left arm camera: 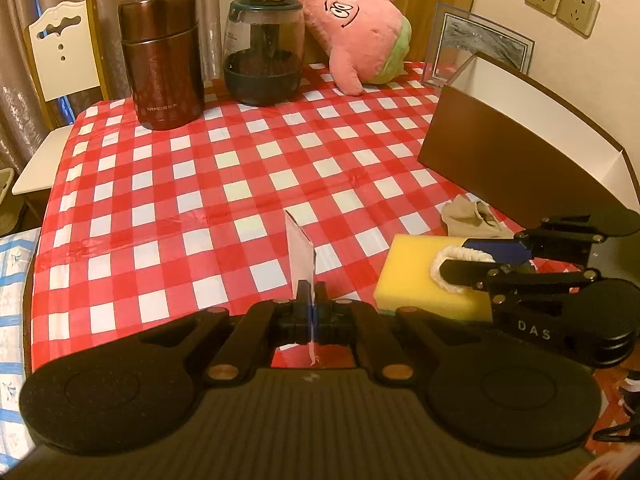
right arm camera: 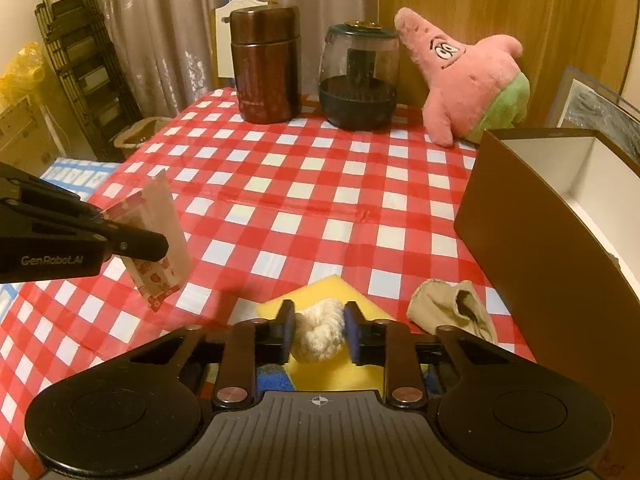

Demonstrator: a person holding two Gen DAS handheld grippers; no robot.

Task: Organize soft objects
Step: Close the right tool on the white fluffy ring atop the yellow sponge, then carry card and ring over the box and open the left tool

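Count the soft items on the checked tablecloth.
4: pink star plush at the back, yellow sponge in front, cream knitted rope bundle atop it between the right claw fingers, beige sock beside the box.

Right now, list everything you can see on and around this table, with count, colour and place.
Tissue pack: one, white and red, in left gripper.
Knitted ball: one, cream, on sponge.
Sponge: one, yellow, near edge.
Cloth pouch: one, beige, beside box.
Box: one, brown, open, right side.
Plush star: one, pink, far end.
Canister: one, brown, far end.
Glass jar: one, dark-based, beside canister.
Chair: one, white, behind table.
Left gripper: shut on tissue pack.
Right gripper: around knitted ball.
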